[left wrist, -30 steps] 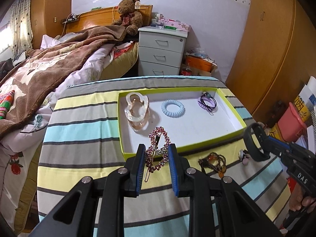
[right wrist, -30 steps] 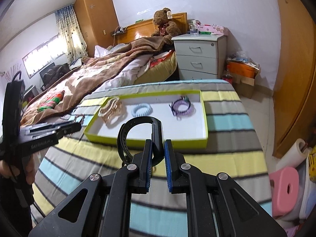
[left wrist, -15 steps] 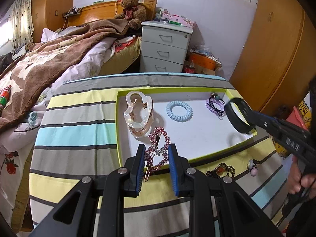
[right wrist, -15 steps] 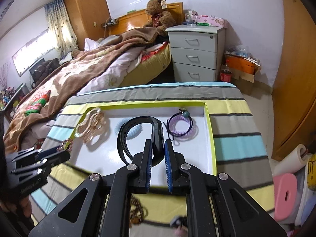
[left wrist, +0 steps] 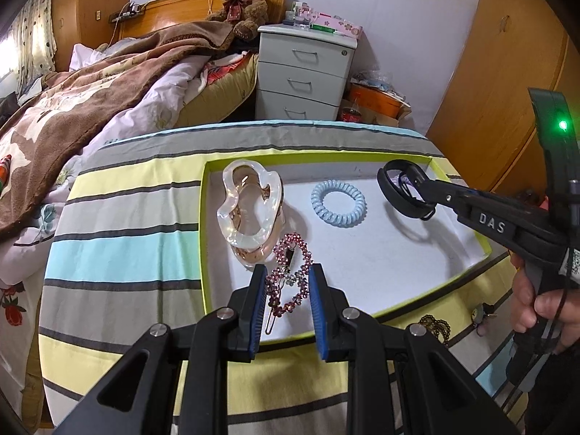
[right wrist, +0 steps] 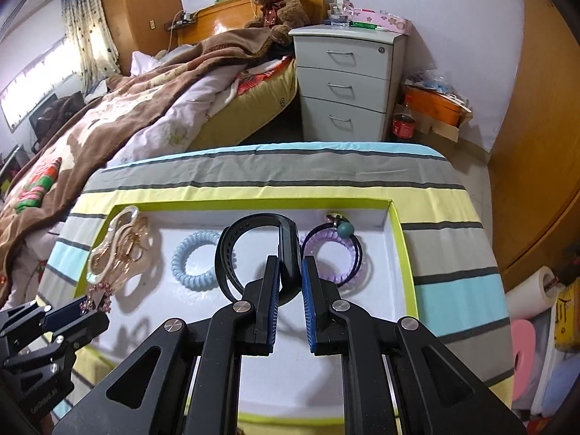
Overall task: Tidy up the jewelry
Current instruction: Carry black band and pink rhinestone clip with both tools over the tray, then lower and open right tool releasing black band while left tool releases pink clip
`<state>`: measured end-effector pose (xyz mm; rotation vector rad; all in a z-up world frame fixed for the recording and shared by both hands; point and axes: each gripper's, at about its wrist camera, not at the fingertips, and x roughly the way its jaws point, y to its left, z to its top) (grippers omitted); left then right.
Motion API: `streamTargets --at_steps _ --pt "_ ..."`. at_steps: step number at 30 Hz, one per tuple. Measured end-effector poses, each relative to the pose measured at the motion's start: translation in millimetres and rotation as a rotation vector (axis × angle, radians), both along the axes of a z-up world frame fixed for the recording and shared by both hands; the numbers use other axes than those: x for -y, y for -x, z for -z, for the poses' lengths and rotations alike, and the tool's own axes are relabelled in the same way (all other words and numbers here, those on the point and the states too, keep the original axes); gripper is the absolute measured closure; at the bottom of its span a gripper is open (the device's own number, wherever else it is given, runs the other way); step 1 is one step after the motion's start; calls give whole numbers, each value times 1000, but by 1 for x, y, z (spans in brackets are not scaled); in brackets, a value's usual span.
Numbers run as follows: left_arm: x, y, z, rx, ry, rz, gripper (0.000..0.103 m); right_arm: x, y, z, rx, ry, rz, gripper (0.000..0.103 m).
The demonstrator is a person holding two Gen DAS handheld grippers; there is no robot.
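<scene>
A white tray with a lime rim [left wrist: 202, 239] [right wrist: 405, 253] lies on the striped table. In it sit a clear amber hair claw [left wrist: 250, 210] [right wrist: 119, 250], a pale blue coil hair tie [left wrist: 339, 203] [right wrist: 197, 255] and a purple coil tie with a teal bead [right wrist: 335, 253]. My left gripper [left wrist: 288, 282] is shut on a pink rhinestone hair clip [left wrist: 290, 275] [right wrist: 97, 299], held over the tray's near left part. My right gripper [right wrist: 290, 279] [left wrist: 417, 185] is shut on a black wristband [right wrist: 253, 253] [left wrist: 397, 190], hanging above the tray's right half.
A dark beaded bracelet [left wrist: 435, 326] and a small charm [left wrist: 480, 315] lie on the cloth in front of the tray's right corner. A person's hand [left wrist: 540, 304] grips the right tool. A bed [left wrist: 90, 83] and a grey drawer unit [left wrist: 304, 76] stand behind the table.
Both grippers moved forward over the tray. The hair clip went from the tray's near rim to above its floor; the wristband travelled from outside the tray to above its right half.
</scene>
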<state>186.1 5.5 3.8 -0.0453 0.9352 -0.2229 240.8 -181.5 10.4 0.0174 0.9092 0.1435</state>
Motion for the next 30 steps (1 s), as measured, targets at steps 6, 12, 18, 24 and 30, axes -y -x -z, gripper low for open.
streamTargets --at_steps 6,12,18,24,30 --pt "2 -6 10 -25 -3 0 79 -6 -7 7 -21 20 5 90" --pt "2 -10 16 -46 -7 -8 79 -7 -10 10 -20 31 2 90" --pt "3 -12 20 -58 -11 -12 79 -8 -11 13 -23 34 3 90" --pt "3 -13 22 -65 -10 -14 79 -8 -14 14 -26 24 1 90" --pt "3 -13 23 -67 -12 -17 78 -8 -15 16 -30 19 -1 90"
